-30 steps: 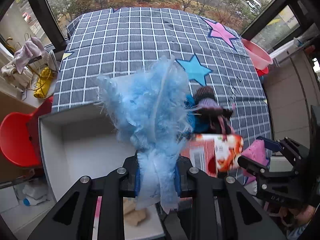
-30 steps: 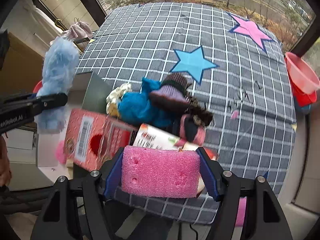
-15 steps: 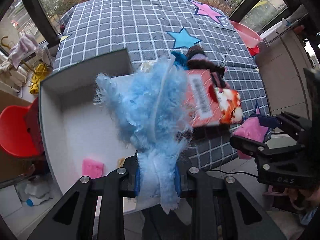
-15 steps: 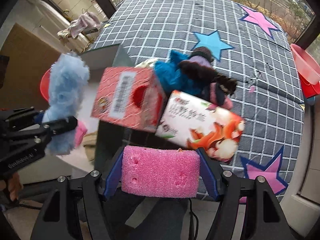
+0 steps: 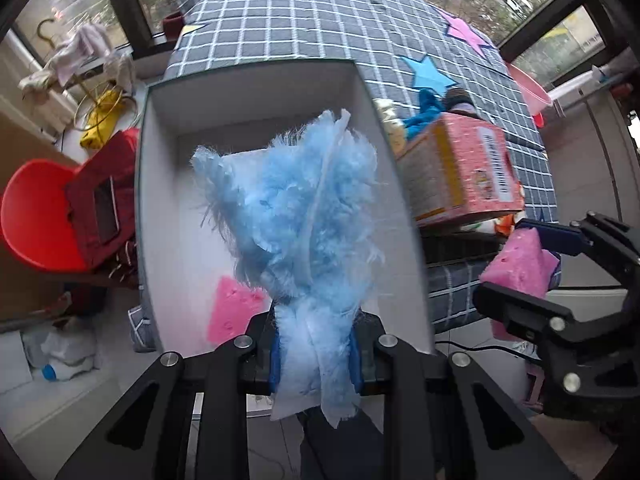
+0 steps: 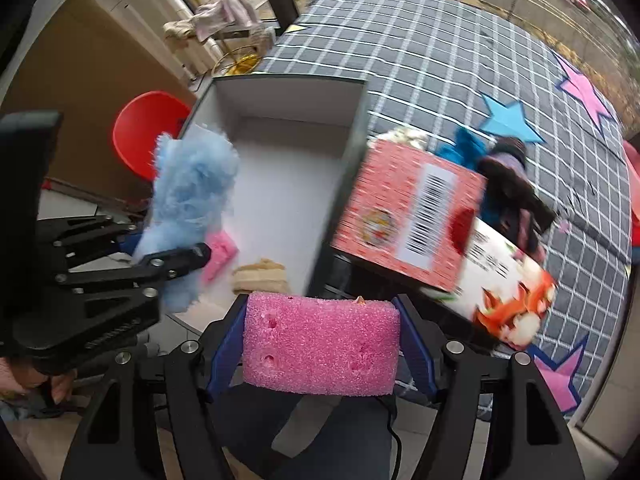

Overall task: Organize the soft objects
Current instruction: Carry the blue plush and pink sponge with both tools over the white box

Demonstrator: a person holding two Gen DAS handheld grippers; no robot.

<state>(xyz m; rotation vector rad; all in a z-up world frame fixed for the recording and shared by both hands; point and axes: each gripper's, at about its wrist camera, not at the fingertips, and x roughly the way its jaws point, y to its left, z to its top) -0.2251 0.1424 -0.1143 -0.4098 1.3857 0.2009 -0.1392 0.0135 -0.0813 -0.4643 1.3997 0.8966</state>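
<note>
Barcode on red carton (image 6: 408,208), digits unreadable; blurred characters on white carton (image 6: 508,292)

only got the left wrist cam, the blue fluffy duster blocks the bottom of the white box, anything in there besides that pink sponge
observer: Yes. In the right wrist view a beige knitted piece lies on the floor of the white open box, beside the small pink sponge.
operator: is the right gripper's sponge held square
observer: The right gripper is shut on the pink rectangular foam sponge, with blue pads on both short ends. It sits level.
operator: where's my left gripper from that side
observer: The left gripper, shut on the pale blue fluffy duster, shows against the box's left wall.
</note>
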